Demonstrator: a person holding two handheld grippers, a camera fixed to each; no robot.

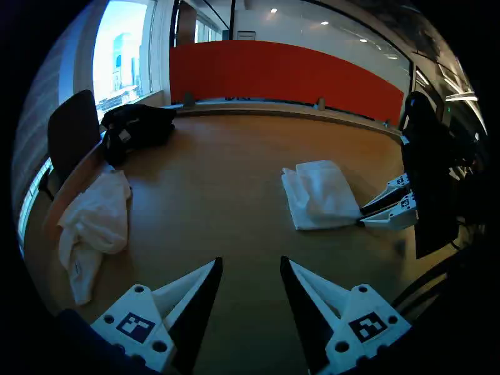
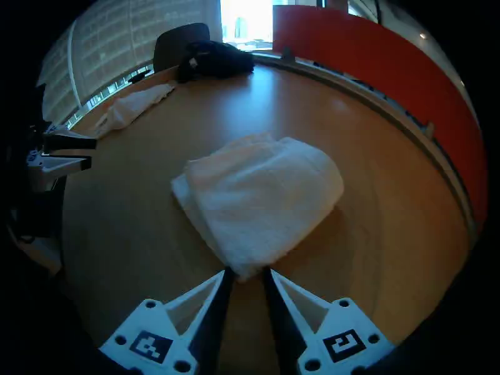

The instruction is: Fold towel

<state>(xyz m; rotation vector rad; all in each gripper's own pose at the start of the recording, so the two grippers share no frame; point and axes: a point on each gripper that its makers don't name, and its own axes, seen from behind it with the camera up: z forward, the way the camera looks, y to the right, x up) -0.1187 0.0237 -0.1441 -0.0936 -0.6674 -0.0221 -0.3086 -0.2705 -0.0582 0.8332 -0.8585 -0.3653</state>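
A folded white towel (image 2: 262,194) lies on the wooden table (image 2: 387,206); in the left gripper view the towel (image 1: 319,194) sits right of centre. My right gripper (image 2: 247,272) is at the towel's near corner, its fingers close together with the corner pinched between them. The left gripper view shows the right gripper (image 1: 362,215) low at the towel's right edge. My left gripper (image 1: 250,259) hovers open over bare table, well short of the towel, nothing between its fingers. It appears in the right gripper view as the left gripper (image 2: 94,153) at the far left.
A second, crumpled white towel (image 1: 97,225) lies near the table's left edge. A black bag (image 1: 137,125) rests at the far corner beside a dark chair (image 1: 72,131). A red partition (image 1: 281,72) runs along the table's far side.
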